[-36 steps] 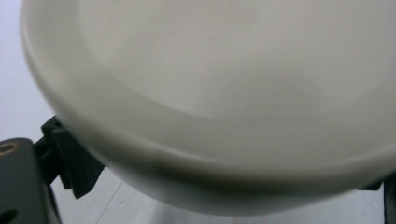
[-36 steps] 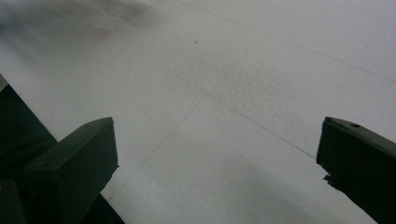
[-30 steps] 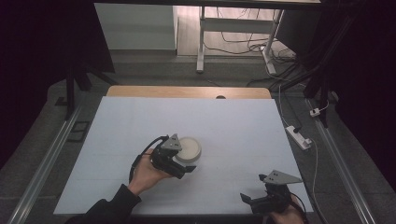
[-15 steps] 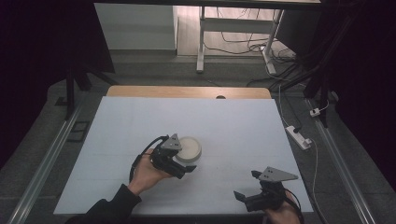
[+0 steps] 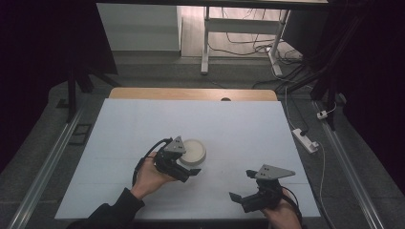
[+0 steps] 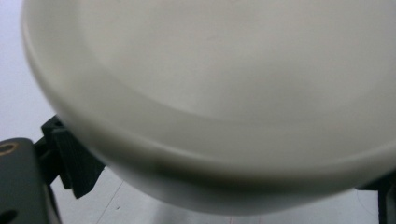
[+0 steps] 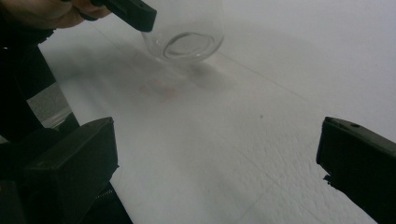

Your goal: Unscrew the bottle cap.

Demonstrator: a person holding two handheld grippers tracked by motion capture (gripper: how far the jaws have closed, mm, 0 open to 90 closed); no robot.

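The left gripper (image 5: 190, 171) sits at the near rim of a shallow white bowl (image 5: 192, 150), and in the left gripper view the bowl's rim (image 6: 187, 154) runs right across between the two black jaws, one showing at each lower corner; whether they pinch it or merely bracket it I cannot tell. The bowl rests on the white table (image 5: 239, 124), a little left of centre and nearer the person's side. The right gripper (image 5: 241, 186) hangs well apart from it at the near right edge, jaws spread wide with nothing between them, pointed toward the bowl (image 7: 184, 44). The step in hand looks like taking hold of the bowl by its rim. The next move likely calls for a firm grip before any lift, since a thin, smooth rim could slip or tip.
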